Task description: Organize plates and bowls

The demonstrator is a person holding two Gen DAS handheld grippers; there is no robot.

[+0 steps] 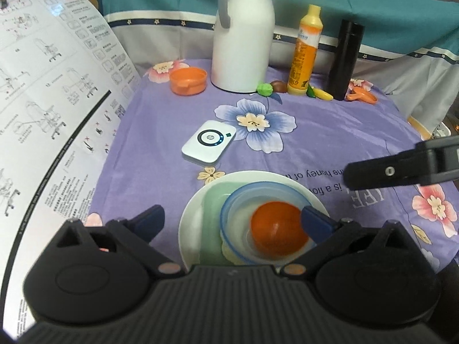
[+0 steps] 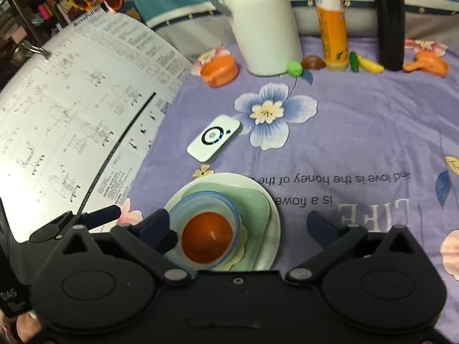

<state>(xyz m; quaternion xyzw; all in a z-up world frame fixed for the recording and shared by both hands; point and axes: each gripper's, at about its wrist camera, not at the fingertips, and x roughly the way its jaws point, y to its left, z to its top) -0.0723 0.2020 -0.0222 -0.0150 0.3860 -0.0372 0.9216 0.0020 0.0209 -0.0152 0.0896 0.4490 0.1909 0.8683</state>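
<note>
1. My left claw point(image 1: 232, 222) hangs spread wide over the near edge of the table, pinching nothing; its right fingertip point(image 1: 315, 220) sits over the rim of the stacked dishes.
2. My right claw point(image 2: 239, 225) is spread wide too and holds nothing; its left fingertip point(image 2: 156, 226) lies over the left edge of the same stack.
3. The stack sits on the purple flowered cloth point(image 1: 330, 132), close in front of me: a white plate point(image 1: 188, 229) at the bottom, a pale green square dish point(image 1: 212, 223) on it, a clear blue-rimmed bowl point(image 1: 229, 215) on that, and a small orange bowl point(image 1: 276, 229) nested inside.
4. A thin yellowish piece peeks out under the blue-rimmed bowl; I cannot tell what it is.
5. Just beyond the stack lies a small white device point(image 1: 208, 144) with a dark ring.
6. Along the far edge stand an orange cup point(image 1: 188, 81), a white jug point(image 1: 242, 37), a yellow bottle point(image 1: 305, 51) and a black flask point(image 1: 345, 60), with small toy foods near their feet.
7. A large printed instruction sheet point(image 1: 48, 100) covers the left side.
</note>
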